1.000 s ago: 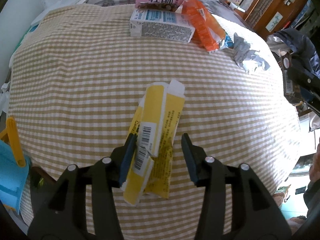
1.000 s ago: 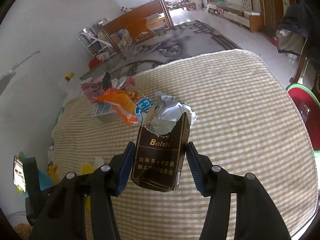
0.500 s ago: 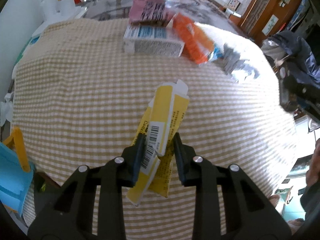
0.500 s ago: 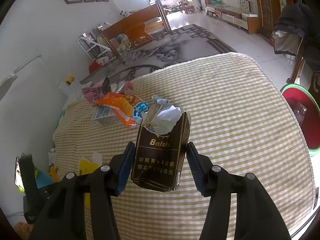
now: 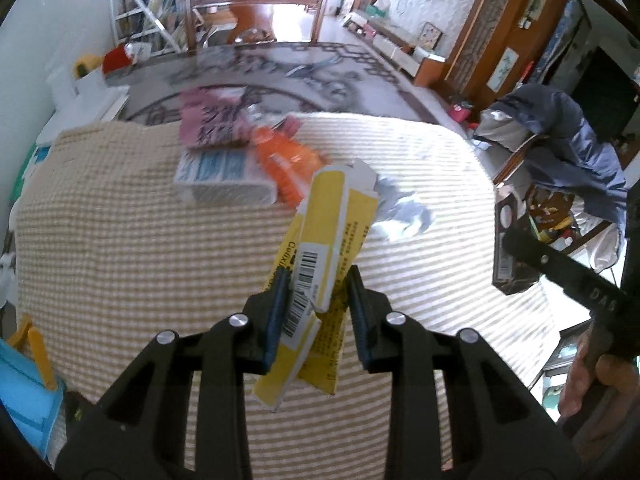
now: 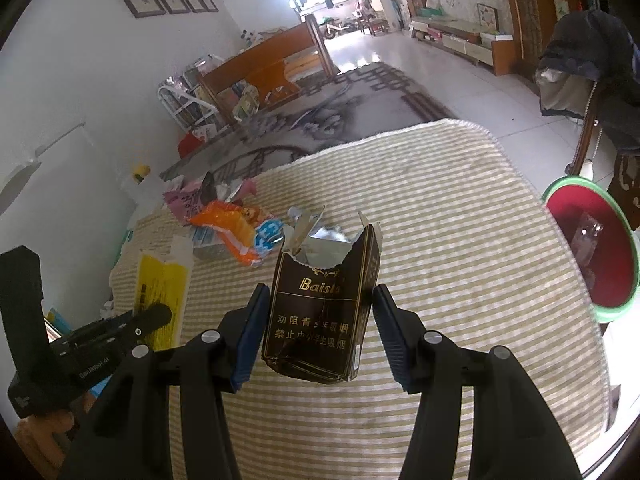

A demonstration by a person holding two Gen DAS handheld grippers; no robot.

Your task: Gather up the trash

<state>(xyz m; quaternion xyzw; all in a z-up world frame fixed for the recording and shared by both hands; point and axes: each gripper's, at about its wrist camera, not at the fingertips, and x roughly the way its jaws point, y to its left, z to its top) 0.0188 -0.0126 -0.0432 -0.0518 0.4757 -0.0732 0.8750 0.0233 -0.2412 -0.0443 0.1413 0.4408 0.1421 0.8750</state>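
Now our left gripper [image 5: 318,312] pinches a yellow box [image 5: 320,256], our right [image 6: 318,330] clamps a torn pack [image 6: 320,320]; beyond the table [image 6: 460,240] edge, a wrapper [image 6: 586,240] lies in the bin [image 6: 624,268].

Left tool [image 5: 316,312] closed on yellow carton [image 5: 320,264], lifted it off tablecloth [image 5: 120,240].
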